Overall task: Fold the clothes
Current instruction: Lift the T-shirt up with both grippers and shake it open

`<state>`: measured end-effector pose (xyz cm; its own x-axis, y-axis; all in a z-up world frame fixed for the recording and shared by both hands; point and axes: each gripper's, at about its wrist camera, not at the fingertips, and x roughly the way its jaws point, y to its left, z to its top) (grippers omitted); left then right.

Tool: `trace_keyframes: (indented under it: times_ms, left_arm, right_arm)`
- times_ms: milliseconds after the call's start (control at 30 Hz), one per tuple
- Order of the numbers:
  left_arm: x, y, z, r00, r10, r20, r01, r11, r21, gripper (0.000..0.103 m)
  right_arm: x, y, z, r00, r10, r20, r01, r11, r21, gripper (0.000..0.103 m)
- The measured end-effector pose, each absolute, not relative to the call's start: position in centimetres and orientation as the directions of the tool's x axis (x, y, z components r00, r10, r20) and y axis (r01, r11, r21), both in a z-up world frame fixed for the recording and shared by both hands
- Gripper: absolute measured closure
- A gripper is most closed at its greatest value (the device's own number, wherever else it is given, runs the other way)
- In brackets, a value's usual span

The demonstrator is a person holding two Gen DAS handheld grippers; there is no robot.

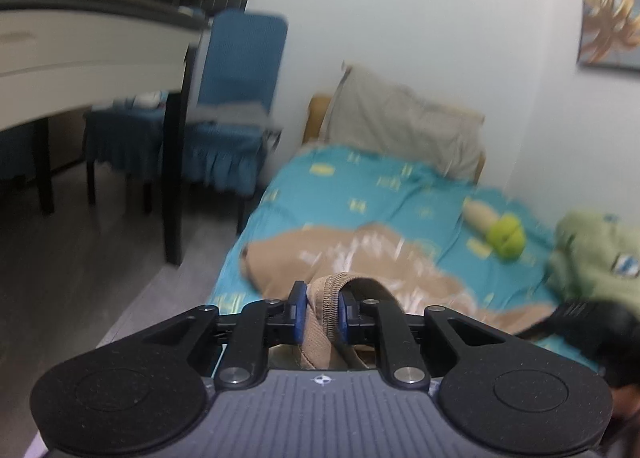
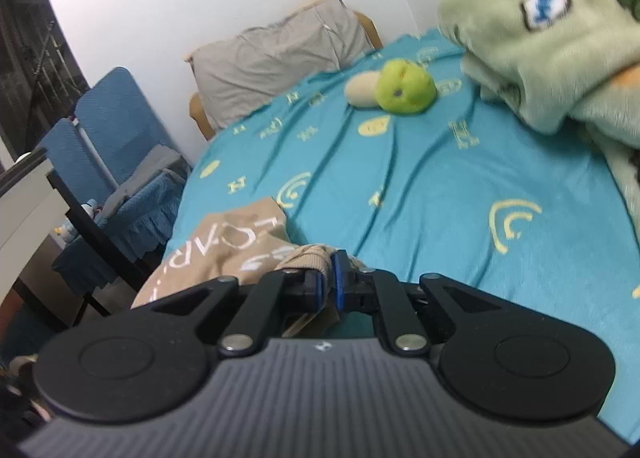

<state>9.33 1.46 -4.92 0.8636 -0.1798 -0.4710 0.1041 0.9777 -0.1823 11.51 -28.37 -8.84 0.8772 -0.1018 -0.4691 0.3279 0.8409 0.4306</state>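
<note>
A blue chair stands left of the bed. The left gripper has its fingers clamped on the ribbed hem of the tan sweatshirt, which lies on the teal sheet. The right gripper pinches another edge of it. A green plush toy and green blanket lie further right.

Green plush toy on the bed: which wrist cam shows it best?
Right wrist: the green plush toy is sharp, close and unobstructed on the teal sheet. Left wrist shows it smaller and motion-blurred, near the right edge.
</note>
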Motion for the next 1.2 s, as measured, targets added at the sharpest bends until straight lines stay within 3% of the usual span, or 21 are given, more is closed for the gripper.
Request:
trace_keyframes:
  times_ms: [67, 200, 300, 467, 533, 633, 767, 967, 1200]
  left_arm:
    - [9.9, 1.2, -5.9, 0.839, -0.168, -0.518, 0.101, 0.983, -0.155, 0.082]
    - [11.0, 0.1, -8.1, 0.778, -0.086, -0.622, 0.081, 0.996, -0.037, 0.062]
    - [11.8, -0.3, -10.0, 0.721, -0.032, -0.692, 0.067, 0.998, 0.023, 0.058]
    - [12.0, 1.7, -10.4, 0.706, -0.011, -0.709, -0.055, 0.996, -0.070, 0.048]
    - [11.7, 3.0, -9.6, 0.740, -0.018, -0.672, -0.117, 0.981, -0.155, 0.042]
    - [10.5, 3.6, -7.1, 0.830, -0.004, -0.558, -0.139, 0.967, -0.214, 0.042]
    - [8.6, 2.6, -0.8, 0.949, 0.046, -0.311, -0.117, 0.969, -0.216, 0.041]
    - [7.1, 2.3, 11.3, 0.996, 0.056, -0.063, -0.073, 0.946, -0.315, 0.041]
    - [2.7, 1.9, 26.9, 0.988, 0.024, 0.151, 0.023, 0.953, -0.301, 0.041]
  right_arm:
    - [11.1, -28.3, -8.5, 0.887, -0.104, -0.450, 0.320, 0.841, 0.436, 0.094]
    - [10.5, -28.2, -7.7, 0.903, -0.121, -0.412, 0.310, 0.847, 0.431, 0.094]
    - [10.4, -28.3, -7.5, 0.899, -0.147, -0.412, 0.330, 0.847, 0.417, 0.094]
    - [11.3, -29.3, -9.4, 0.832, -0.201, -0.517, 0.430, 0.823, 0.372, 0.093]
    - [11.2, -29.7, -9.6, 0.828, -0.213, -0.519, 0.450, 0.805, 0.387, 0.093]
    - [11.1, -29.6, -8.0, 0.857, -0.236, -0.459, 0.439, 0.801, 0.407, 0.093]
    - [10.1, -29.1, -0.5, 0.919, -0.248, -0.306, 0.365, 0.828, 0.425, 0.093]
    - [8.5, -28.4, 11.1, 0.966, -0.250, -0.057, 0.251, 0.871, 0.422, 0.093]
    - [2.4, -28.9, 20.4, 0.972, -0.217, 0.086, 0.165, 0.900, 0.403, 0.093]
